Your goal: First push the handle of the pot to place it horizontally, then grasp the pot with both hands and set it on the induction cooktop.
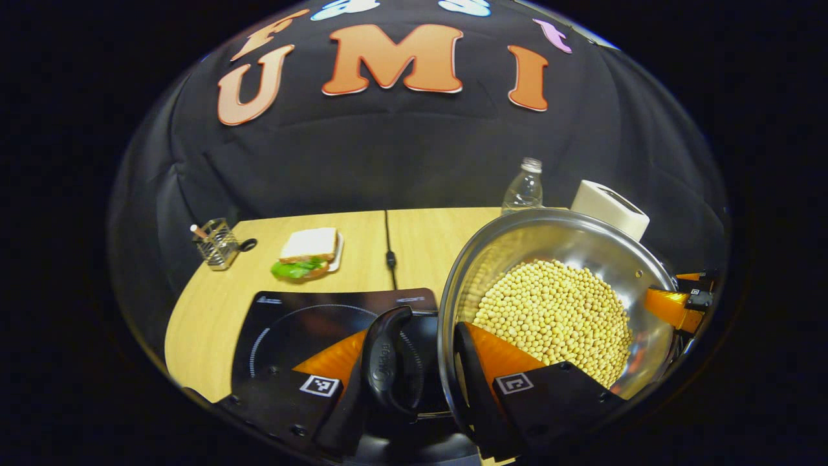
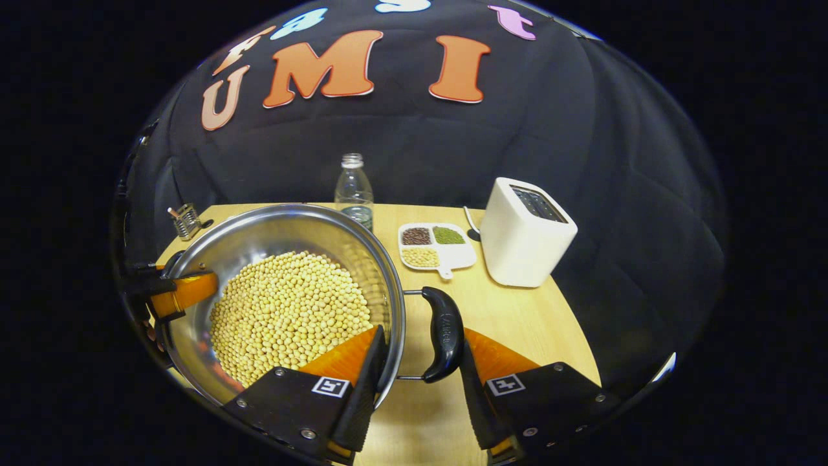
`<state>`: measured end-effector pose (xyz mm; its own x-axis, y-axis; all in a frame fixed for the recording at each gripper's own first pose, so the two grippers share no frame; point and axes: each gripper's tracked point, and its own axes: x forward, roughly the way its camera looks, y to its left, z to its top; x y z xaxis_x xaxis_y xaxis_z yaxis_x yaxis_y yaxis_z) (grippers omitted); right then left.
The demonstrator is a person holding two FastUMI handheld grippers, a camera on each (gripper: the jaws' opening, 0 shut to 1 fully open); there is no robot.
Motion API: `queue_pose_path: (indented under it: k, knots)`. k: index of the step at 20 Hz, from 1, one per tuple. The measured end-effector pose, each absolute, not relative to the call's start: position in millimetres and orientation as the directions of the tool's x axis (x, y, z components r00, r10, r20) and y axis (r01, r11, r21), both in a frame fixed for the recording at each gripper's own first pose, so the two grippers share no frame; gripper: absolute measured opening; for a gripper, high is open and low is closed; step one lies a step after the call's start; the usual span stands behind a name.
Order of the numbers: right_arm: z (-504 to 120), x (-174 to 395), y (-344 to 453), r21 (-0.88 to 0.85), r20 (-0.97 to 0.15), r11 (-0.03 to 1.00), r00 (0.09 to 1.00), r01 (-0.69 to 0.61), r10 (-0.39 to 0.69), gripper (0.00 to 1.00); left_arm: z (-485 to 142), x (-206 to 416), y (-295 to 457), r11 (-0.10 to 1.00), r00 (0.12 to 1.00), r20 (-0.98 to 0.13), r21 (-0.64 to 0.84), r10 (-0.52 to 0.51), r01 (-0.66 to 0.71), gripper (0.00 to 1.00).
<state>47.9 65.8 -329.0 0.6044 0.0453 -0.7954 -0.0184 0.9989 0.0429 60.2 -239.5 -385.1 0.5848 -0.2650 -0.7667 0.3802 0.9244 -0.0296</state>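
1. In the left gripper view, the left gripper (image 1: 414, 382) straddles one side of the pot (image 1: 556, 259): one finger sits inside the rim against the soybeans (image 1: 556, 317), the other outside, beyond the pot's black side handle (image 1: 388, 362). Whether both fingers actually press cannot be told.
2. In the right gripper view, the right gripper (image 2: 420, 382) stands the same way at the opposite side handle (image 2: 443, 333), one finger inside the pot (image 2: 284, 226), one beyond the handle; its clamping cannot be told either.
3. The induction cooktop (image 1: 304, 317) lies just ahead of the left gripper, beside and partly below the pot.
4. Farther ahead of the left gripper are a sandwich (image 1: 307, 252) and a wire holder (image 1: 217, 243).
5. Ahead of the right gripper stand a bottle (image 2: 354, 188), a divided dish (image 2: 435, 244) and a white toaster (image 2: 524, 233) on the table (image 2: 530, 323).
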Motion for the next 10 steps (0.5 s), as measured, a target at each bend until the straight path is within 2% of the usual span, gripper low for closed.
queue_pose_path:
  k: [3,4,5,6,7,8,9,10]
  knots:
    - [-315,51,99,0.051,-0.786,0.997,0.614,-0.061,0.078,0.63,-368,66,-198,0.94,0.611,-0.759,-0.007,-0.226,0.34,0.7]
    - [-312,53,110,0.056,-0.78,0.996,0.619,-0.075,0.091,0.58,-363,65,-184,0.946,0.613,-0.759,-0.008,-0.217,0.325,0.73]
    - [-306,54,120,0.062,-0.777,0.994,0.621,-0.088,0.104,0.63,-361,67,-172,0.951,0.617,-0.759,-0.011,-0.208,0.308,0.69]
    - [-302,55,132,0.065,-0.773,0.993,0.624,-0.101,0.114,0.63,-359,69,-159,0.955,0.619,-0.76,-0.005,-0.197,0.298,0.73]
    - [-300,56,142,0.066,-0.771,0.991,0.624,-0.117,0.125,0.63,-355,70,-147,0.958,0.624,-0.759,0.001,-0.186,0.286,0.73]
    - [-298,55,151,0.069,-0.772,0.989,0.621,-0.129,0.135,0.58,-354,71,-136,0.96,0.629,-0.758,0.01,-0.174,0.278,0.7]
    - [-297,55,160,0.077,-0.77,0.987,0.62,-0.138,0.147,0.63,-354,74,-127,0.964,0.631,-0.758,0.014,-0.163,0.266,0.7]
    - [-295,56,169,0.084,-0.768,0.986,0.621,-0.147,0.158,0.63,-353,75,-120,0.966,0.635,-0.757,0.019,-0.154,0.256,0.73]
